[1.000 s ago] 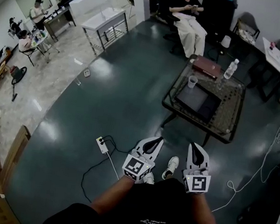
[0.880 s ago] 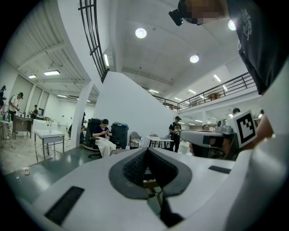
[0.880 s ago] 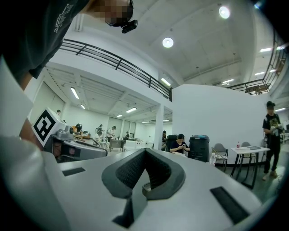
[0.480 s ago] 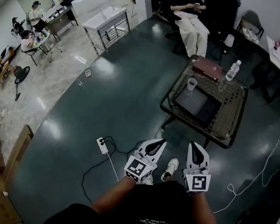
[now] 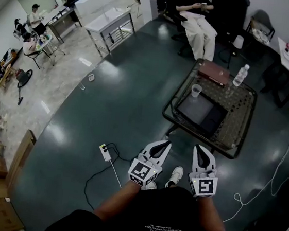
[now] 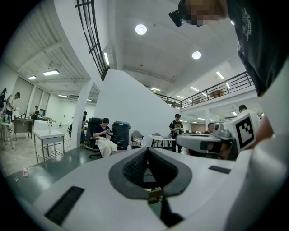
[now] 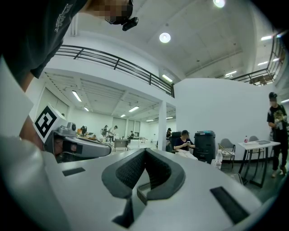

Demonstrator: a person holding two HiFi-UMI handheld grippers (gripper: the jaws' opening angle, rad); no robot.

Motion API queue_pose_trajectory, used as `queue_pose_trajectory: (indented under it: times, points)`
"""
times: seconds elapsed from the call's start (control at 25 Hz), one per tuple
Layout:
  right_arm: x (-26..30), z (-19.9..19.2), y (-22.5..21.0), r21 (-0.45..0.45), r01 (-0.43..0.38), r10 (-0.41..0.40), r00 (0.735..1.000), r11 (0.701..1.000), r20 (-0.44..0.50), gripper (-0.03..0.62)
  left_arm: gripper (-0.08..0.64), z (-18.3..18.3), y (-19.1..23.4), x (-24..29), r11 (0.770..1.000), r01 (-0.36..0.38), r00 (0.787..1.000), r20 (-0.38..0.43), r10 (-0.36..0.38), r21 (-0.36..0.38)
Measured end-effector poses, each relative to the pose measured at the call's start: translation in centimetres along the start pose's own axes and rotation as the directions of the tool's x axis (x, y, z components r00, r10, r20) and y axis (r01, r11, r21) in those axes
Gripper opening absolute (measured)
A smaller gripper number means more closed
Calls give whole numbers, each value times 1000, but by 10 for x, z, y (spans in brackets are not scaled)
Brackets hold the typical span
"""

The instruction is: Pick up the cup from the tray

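A clear plastic cup (image 5: 195,90) stands upright on the low glass table (image 5: 235,141), just off the far left corner of the dark tray (image 5: 201,111). My left gripper (image 5: 164,144) and right gripper (image 5: 201,149) are held side by side in front of my body, well short of the table, both pointing level toward it. In the left gripper view the jaws of the left gripper (image 6: 147,151) meet at their tips with nothing between. The right gripper (image 7: 144,151) shows the same closed, empty jaws. Neither gripper view shows the cup.
A water bottle (image 5: 241,75) and a brown flat box (image 5: 213,72) lie at the table's far side. A person sits in a chair (image 5: 197,20) beyond it. A power strip with cable (image 5: 104,151) lies on the floor at my left, a white cable (image 5: 267,178) at my right.
The glass table with cup and tray has drifted nearer and leftward in the head view as I walk toward it. Both grippers keep their place before my body, still closed.
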State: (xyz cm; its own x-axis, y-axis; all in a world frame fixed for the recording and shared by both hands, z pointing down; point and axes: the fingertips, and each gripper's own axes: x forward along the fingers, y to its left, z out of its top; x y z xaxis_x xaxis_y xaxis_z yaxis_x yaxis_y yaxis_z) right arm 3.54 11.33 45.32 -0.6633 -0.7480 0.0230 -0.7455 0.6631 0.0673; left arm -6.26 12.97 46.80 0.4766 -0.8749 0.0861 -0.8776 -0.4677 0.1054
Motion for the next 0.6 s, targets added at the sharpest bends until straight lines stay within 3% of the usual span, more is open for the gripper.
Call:
queue_pose_trajectory:
  times: [0.2, 0.6]
  points:
    - [13, 3, -17, -7, -14, 14, 1000, 1000, -26, 8, 11, 5, 14, 20, 999, -25, 1000, 2, 25, 40]
    - [37, -14, -46, 18, -56, 57, 997, 998, -44, 8, 11, 1, 50, 51, 993, -114, 993, -20, 115, 40]
